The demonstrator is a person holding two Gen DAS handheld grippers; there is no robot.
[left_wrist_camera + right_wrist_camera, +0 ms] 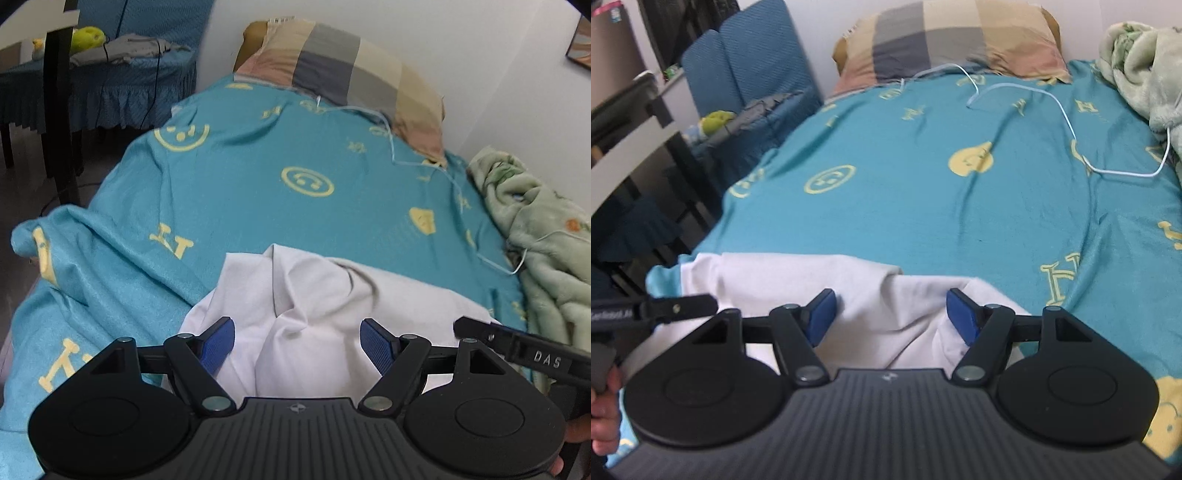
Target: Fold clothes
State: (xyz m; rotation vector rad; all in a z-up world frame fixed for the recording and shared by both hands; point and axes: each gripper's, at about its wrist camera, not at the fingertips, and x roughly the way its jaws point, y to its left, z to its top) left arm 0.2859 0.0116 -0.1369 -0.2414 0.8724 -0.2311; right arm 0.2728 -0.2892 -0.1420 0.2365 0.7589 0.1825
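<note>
Both the left gripper (297,341) and right gripper (891,317) are held wide open above the rumpled white cotton garment (314,295), nothing gripped. Matching edges should be pinched and the cloth drawn flat on the teal patterned bedsheet (923,206).

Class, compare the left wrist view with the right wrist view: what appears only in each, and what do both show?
Only the left wrist view: a picture frame on the wall, and the right tongs' arm marked DAS.

Only the right wrist view: a white desk edge at the left, and a hand gripping a handle.

Both: the white garment bunched on the teal bedsheet, the checked pillow, green blanket, white cable, and open tongs over the garment, left tongs, right tongs.
</note>
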